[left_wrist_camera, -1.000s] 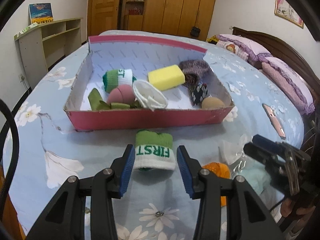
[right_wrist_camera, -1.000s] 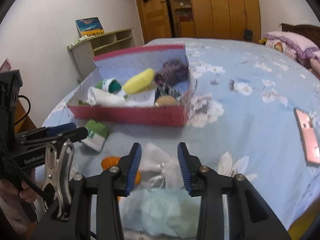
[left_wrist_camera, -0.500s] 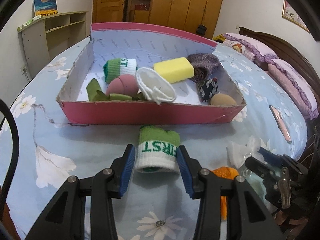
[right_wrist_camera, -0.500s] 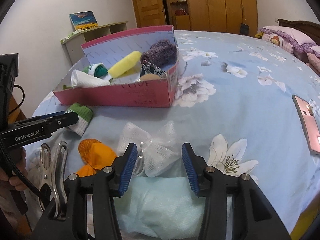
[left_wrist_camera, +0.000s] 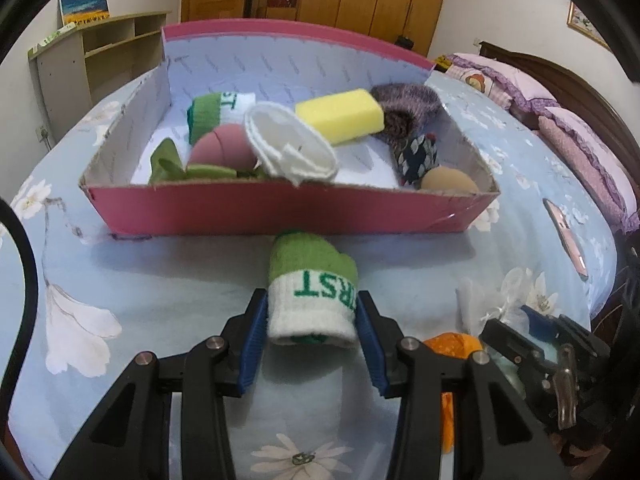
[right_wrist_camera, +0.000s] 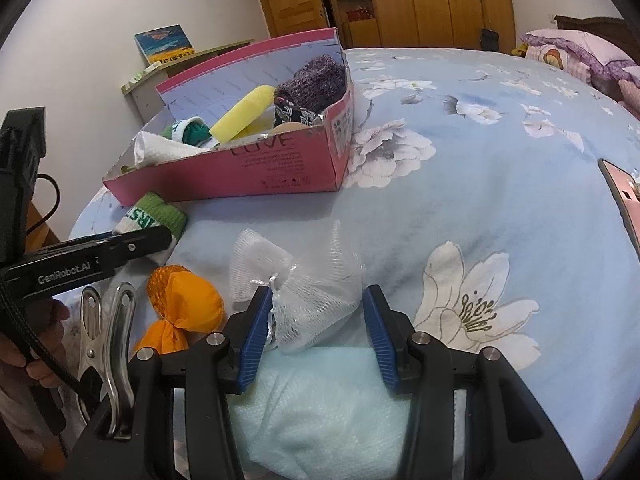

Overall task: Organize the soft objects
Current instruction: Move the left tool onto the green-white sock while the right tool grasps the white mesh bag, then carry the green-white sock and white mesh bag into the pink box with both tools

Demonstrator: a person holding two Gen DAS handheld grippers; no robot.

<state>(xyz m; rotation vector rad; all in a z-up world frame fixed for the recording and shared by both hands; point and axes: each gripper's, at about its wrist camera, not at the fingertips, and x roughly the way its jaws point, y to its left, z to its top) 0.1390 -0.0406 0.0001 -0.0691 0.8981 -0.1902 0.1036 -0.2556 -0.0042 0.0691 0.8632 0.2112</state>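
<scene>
Now the left gripper (left_wrist_camera: 312,330) jaws pinch the rolled sock (left_wrist_camera: 313,294) on the bed; right gripper (right_wrist_camera: 316,330) jaws straddle the mesh pouch (right_wrist_camera: 308,300), unclosed. Next: lift into the pink box (left_wrist_camera: 280,214) ahead.

We find the pink box (left_wrist_camera: 280,212) directly ahead of the left gripper (left_wrist_camera: 312,332), its near wall blocking a level approach; entry is open from above. Inside, bare floor shows only between the white cloth (left_wrist_camera: 292,148) and the patterned pouch (left_wrist_camera: 416,156). Beside the right gripper (right_wrist_camera: 316,320), the orange bundle (right_wrist_camera: 184,304) and the left tool crowd the left flank. To its right, the floral bedspread (right_wrist_camera: 460,184) lies open up to the phone (right_wrist_camera: 624,196).
</scene>
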